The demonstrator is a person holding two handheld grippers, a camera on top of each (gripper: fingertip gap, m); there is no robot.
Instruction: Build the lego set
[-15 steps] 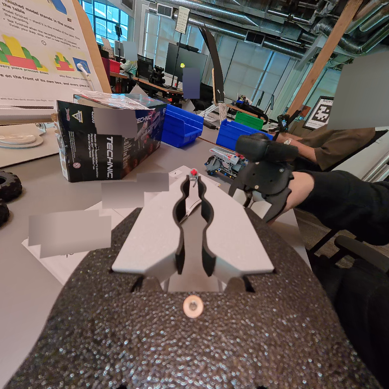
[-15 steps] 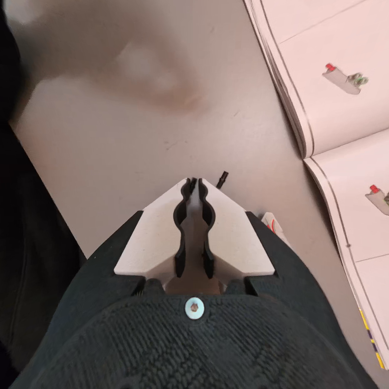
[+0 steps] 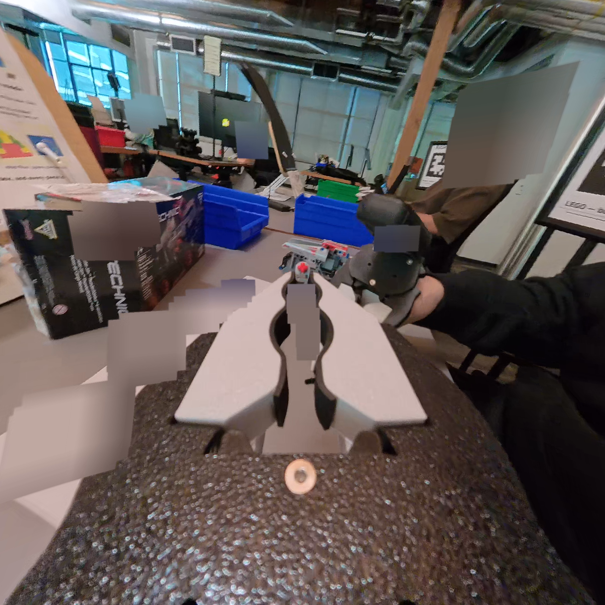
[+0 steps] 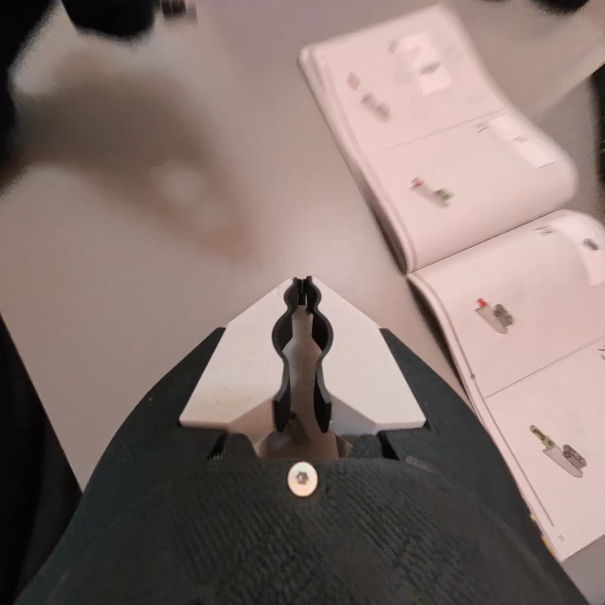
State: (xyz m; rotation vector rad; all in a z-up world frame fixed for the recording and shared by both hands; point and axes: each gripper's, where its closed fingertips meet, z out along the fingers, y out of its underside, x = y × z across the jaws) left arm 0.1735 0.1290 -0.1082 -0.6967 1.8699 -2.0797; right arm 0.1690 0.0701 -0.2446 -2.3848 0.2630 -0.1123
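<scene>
Grey lego piece with a red pin (image 3: pixel 302 272) pinched in the left gripper (image 3: pixel 302 278) jaws, partly built model (image 3: pixel 312 255) just beyond. Only the right view shows the right gripper (image 4: pixel 302 285) jaws clamped on a small black pin (image 4: pixel 302 293), open booklet (image 4: pixel 474 229) to their right on the surface (image 4: pixel 163 294).

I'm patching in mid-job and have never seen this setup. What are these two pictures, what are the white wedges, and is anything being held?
There is no robot: a person holds a two-finger gripper in each hand, and a camera on each looks forward along its fingers. The white wedges are those fingers.

The left gripper pinches a small grey piece with a red pin. Beyond it on the grey table stand a dark set box, two blue bins and a part-built model. The other gripper shows at right, in the person's hand.

The right gripper points down at the table, closed on a small black pin. An open instruction booklet lies to its right.
</scene>
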